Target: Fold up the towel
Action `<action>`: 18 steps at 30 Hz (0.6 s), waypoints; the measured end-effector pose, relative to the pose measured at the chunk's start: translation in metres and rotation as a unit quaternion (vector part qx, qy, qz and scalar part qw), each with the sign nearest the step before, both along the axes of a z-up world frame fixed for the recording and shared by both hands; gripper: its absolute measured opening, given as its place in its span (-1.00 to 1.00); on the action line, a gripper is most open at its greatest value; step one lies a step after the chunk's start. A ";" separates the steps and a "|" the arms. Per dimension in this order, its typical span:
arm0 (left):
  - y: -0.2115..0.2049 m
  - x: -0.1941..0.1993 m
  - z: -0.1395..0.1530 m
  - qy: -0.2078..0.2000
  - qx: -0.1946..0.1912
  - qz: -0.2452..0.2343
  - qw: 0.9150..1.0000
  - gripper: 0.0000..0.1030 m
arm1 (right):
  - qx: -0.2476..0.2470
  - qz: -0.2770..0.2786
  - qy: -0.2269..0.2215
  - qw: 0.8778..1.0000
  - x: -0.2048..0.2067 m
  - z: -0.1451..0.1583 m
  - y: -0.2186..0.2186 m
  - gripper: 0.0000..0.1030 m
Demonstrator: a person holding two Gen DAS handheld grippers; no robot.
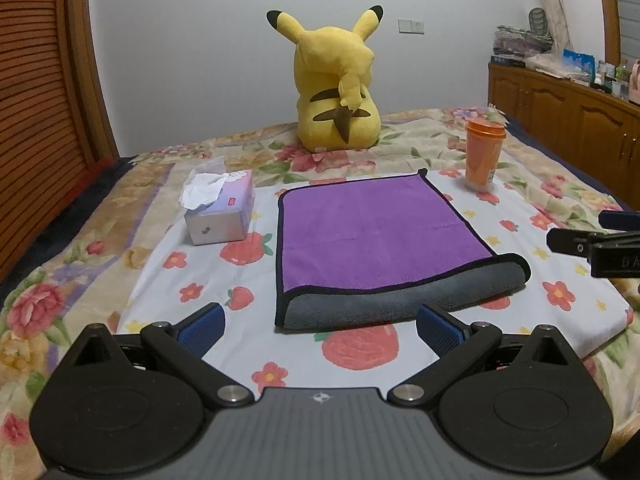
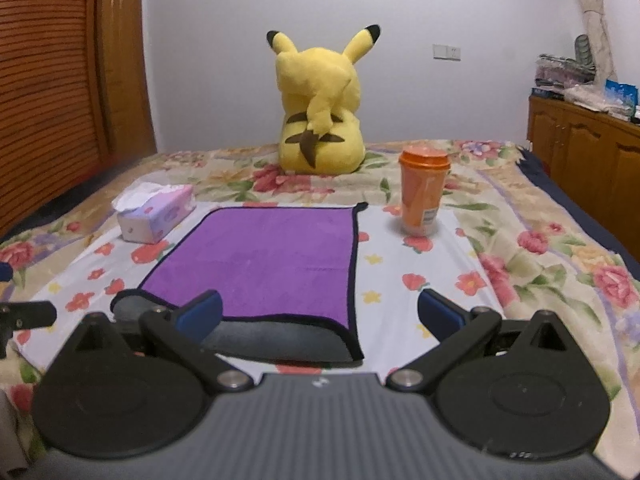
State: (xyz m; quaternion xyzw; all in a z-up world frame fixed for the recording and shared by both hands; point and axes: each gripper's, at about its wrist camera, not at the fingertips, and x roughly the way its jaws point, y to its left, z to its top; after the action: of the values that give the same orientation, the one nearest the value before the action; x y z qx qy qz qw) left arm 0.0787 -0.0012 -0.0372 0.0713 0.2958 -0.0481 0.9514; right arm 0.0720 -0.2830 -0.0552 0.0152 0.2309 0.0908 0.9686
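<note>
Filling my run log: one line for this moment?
left gripper: open | right gripper: open | purple towel: flat, near edge rolled, ungripped

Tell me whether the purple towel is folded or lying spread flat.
Folded once: the towel lies doubled, its grey underside curling around a rounded fold at the near edge, black-trimmed purple layer on top. Neither gripper holds it.

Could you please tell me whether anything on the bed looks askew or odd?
The towel has its near edge curled over, grey underside up, lying slightly crooked. A tissue sticks out crumpled from the tissue box. Nothing looks spilled.
</note>
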 end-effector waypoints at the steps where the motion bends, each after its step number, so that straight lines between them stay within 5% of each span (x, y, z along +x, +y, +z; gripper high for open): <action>1: 0.001 0.002 0.000 0.002 -0.002 -0.001 1.000 1.00 | -0.001 0.004 0.002 1.000 0.002 -0.001 0.001 1.00; 18: 0.020 0.048 -0.017 0.043 -0.027 -0.014 0.999 0.73 | -0.020 0.056 0.036 0.998 0.037 -0.013 0.010 0.96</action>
State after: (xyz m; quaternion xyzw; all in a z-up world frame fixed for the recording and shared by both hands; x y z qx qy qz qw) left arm 0.1262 0.0187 -0.0544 0.0472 0.3338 -0.0725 0.9387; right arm 0.1087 -0.2727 -0.0686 -0.0137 0.2678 0.1401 0.9531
